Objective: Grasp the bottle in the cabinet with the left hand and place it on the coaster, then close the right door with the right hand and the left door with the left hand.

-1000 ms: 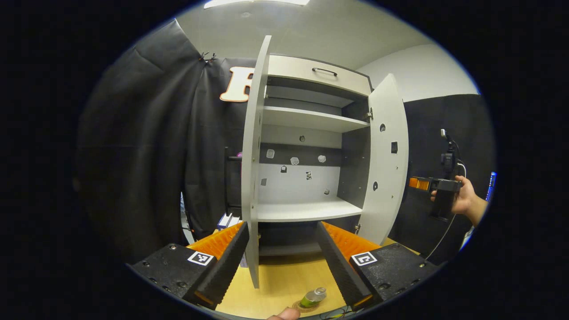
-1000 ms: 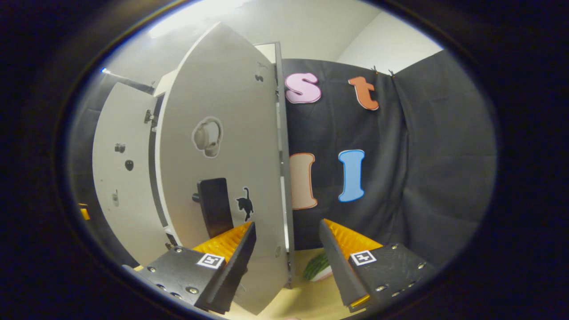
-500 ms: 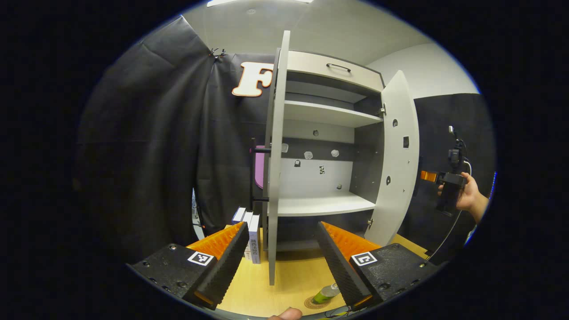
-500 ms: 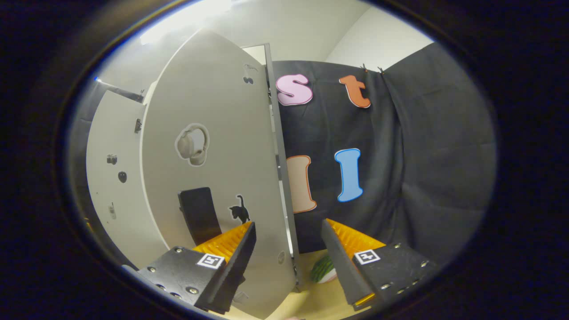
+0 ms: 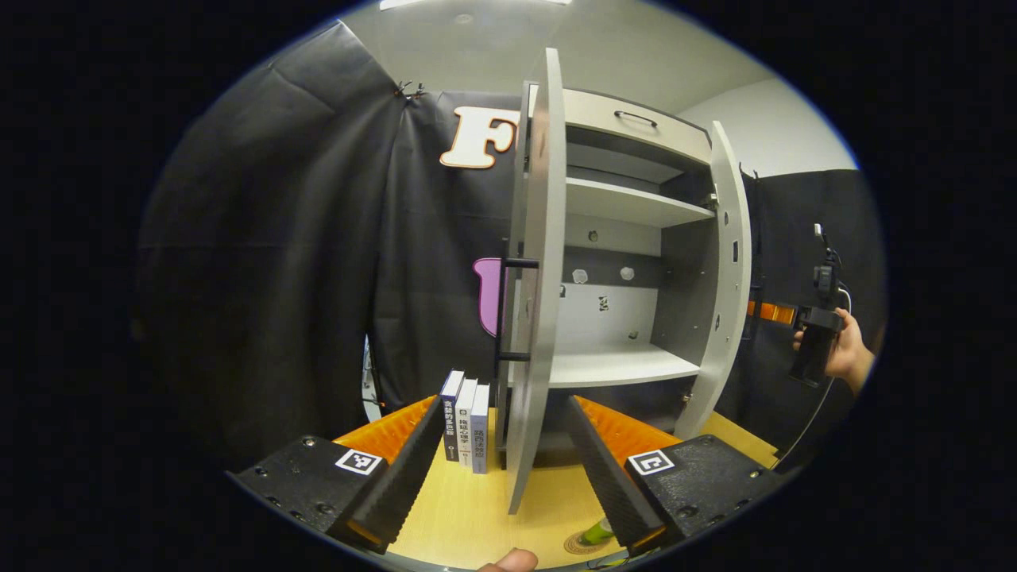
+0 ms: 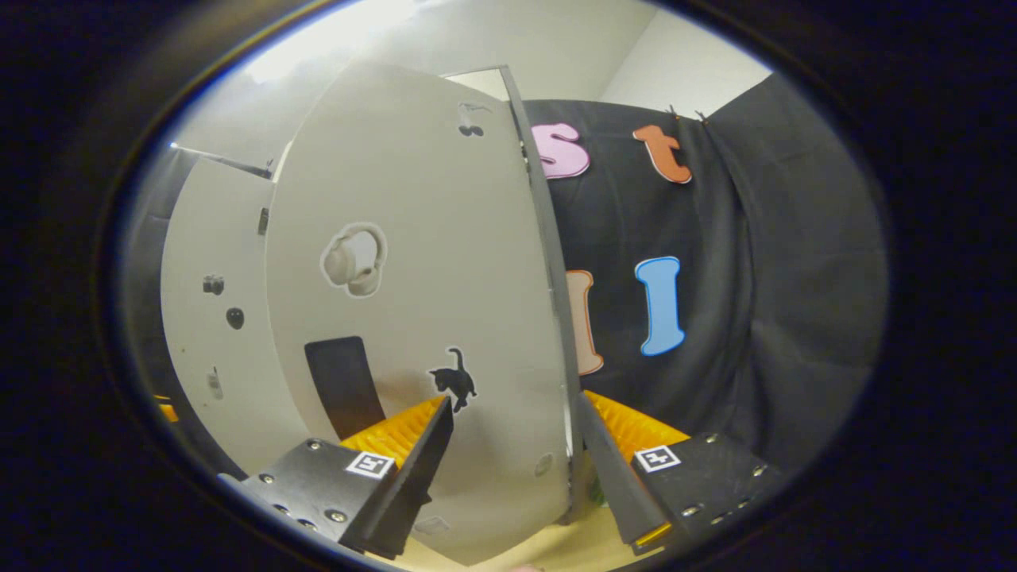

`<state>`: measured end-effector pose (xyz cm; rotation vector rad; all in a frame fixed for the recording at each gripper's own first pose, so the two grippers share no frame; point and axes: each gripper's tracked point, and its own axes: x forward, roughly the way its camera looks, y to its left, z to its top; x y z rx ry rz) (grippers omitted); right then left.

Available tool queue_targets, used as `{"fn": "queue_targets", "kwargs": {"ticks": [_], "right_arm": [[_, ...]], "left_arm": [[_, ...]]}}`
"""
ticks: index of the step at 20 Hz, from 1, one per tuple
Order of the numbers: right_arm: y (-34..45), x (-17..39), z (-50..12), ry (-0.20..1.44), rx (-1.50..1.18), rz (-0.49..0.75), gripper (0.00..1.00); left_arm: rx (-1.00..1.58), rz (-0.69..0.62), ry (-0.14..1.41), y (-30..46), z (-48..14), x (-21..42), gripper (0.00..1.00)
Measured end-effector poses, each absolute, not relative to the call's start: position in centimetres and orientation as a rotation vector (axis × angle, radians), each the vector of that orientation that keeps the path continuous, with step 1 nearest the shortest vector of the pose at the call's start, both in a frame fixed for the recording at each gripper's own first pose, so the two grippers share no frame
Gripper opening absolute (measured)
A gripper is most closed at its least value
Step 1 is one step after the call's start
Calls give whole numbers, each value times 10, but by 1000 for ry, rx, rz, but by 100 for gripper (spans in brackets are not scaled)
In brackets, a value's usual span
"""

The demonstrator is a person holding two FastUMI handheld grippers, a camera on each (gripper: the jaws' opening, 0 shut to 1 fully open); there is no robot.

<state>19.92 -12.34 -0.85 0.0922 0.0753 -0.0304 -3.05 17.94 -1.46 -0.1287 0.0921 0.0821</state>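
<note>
The bottle [image 5: 597, 531] already stands on the coaster [image 5: 582, 544], low down just inside the left hand-held gripper [image 5: 504, 457]'s right finger, so by my reading the doors are the business now. In the right gripper view the right hand-held gripper [image 6: 516, 461] has its jaws wide and holds nothing, with the outer face of the right door [image 6: 413, 318] spread just ahead of its left finger and the door's free edge running down between the two fingers. The sensible play is to press a flat finger against that face close to the free edge and follow the hinge's arc, not shove straight. The dark handle [image 6: 346, 385] sits just left of the left finger; catching it could twist the push. The left hand-held gripper, jaws wide and empty too, has the left door [image 5: 536, 278] edge-on straight ahead, the books [image 5: 466, 421] just left of it on the bench [image 5: 477, 508]; best it waits clear of the closing right door.
</note>
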Motion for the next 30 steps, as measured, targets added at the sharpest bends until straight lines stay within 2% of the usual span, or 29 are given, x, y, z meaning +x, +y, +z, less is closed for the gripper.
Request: {"fn": "queue_targets", "kwargs": {"ticks": [1, 2, 3, 4, 5, 6, 8, 9, 10, 11, 12, 13, 14, 16, 17, 18, 19, 20, 21, 22, 23, 24, 25, 26, 27, 28, 29, 30], "right_arm": [[-123, 203, -10, 74, 87, -42, 89], [-122, 205, -14, 75, 85, -51, 99], [-119, 208, -16, 76, 88, -48, 99], [-114, 211, -17, 74, 94, -41, 89], [-112, 213, -17, 73, 100, -33, 94], [-109, 214, -19, 74, 102, -28, 89], [-106, 214, -22, 80, 96, -24, 89], [-105, 214, -24, 83, 92, -21, 94], [-105, 213, -26, 84, 90, -21, 89], [-105, 211, -25, 82, 89, -20, 89], [-103, 207, -25, 80, 91, -16, 94], [-100, 204, -25, 78, 92, -5, 89], [-98, 200, -25, 77, 91, 4, 89], [-97, 191, -24, 72, 73, 16, 89], [-99, 187, -25, 69, 63, 15, 89], [-98, 181, -27, 71, 53, 18, 89], [-97, 177, -27, 71, 46, 20, 94], [-95, 171, -27, 68, 44, 23, 89], [-93, 164, -27, 67, 45, 28, 89], [-92, 157, -27, 67, 45, 23, 94], [-92, 148, -25, 67, 37, 12, 94], [-89, 139, -22, 63, 19, 12, 94], [-86, 131, -18, 55, 0, 15, 94], [-84, 123, -15, 47, -15, 23, 89], [-79, 114, -13, 41, -28, 38, 89], [-73, 105, -10, 33, -38, 51, 94], [-70, 96, -5, 23, -46, 59, 89], [-69, 85, -1, 10, -53, 59, 94]], "left_arm": [[-127, 93, 91, 187, -16, -30, 96], [-122, 105, 93, 194, -18, -30, 96], [-114, 123, 96, 203, -20, -30, 93], [-109, 144, 101, 213, -21, -30, 96], [-109, 159, 108, 222, -24, -30, 100], [-114, 174, 118, 232, -29, -31, 96], [-124, 204, 134, 251, -36, -33, 96], [-127, 226, 143, 261, -41, -33, 93], [-128, 242, 149, 271, -43, -33, 93], [-125, 259, 155, 281, -46, -33, 96], [-119, 275, 156, 290, -48, -31, 93], [-115, 291, 155, 301, -49, -29, 93], [-116, 307, 149, 311, -48, -27, 97], [-119, 331, 155, 323, -49, -21, 93], [-116, 342, 149, 330, -47, -16, 97], [-114, 349, 142, 333, -44, -11, 97], [-117, 343, 135, 330, -40, -6, 97], [-119, 331, 127, 326, -36, 0, 94], [-111, 325, 117, 321, -30, 7, 97], [-90, 324, 101, 317, -22, 13, 97], [-61, 318, 88, 311, -13, 19, 93], [-28, 311, 72, 303, -3, 25, 97], [5, 308, 49, 296, 9, 31, 97], [32, 304, 35, 290, 19, 37, 96], [53, 299, 30, 284, 24, 45, 93], [67, 300, 28, 278, 30, 50, 94], [64, 284, 24, 268, 36, 54, 99], [50, 265, 21, 255, 41, 59, 96]]}}
